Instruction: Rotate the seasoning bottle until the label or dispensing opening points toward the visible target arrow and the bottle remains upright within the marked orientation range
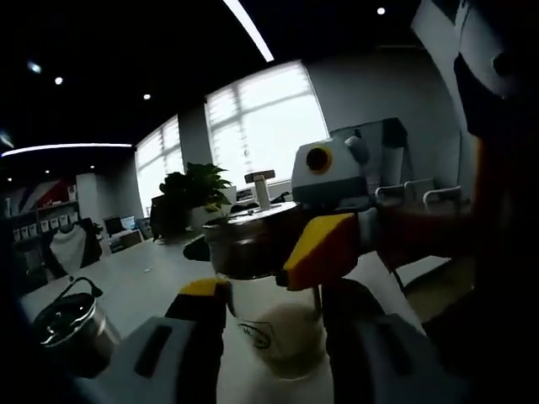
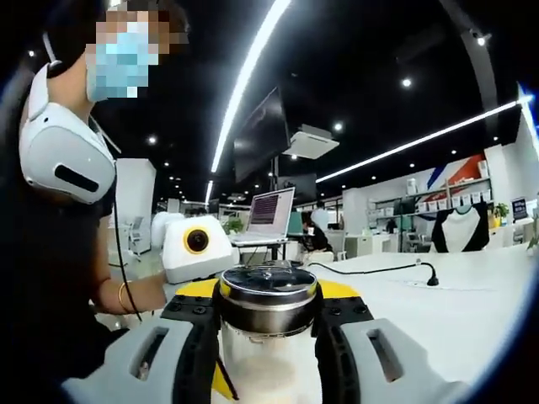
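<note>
Steel-capped seasoning bottle (image 2: 268,337) stands upright on the white table (image 2: 455,303), clamped between both grippers.

Nearest in the right gripper view, the right gripper (image 2: 268,316) is clenched on the bottle's metal cap (image 2: 268,296), its 2 jaws pressed to either side. In the left gripper view, the left gripper (image 1: 271,296) brackets the glass body below the cap, though I cannot tell whether it grips. A lidded metal jar (image 1: 72,324) sits near. Farther off, a laptop (image 2: 269,217) and a potted plant (image 1: 195,192) stand.

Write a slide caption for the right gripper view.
The right gripper jaws close on the metal cap of the seasoning bottle on a white table, laptop behind.
</note>
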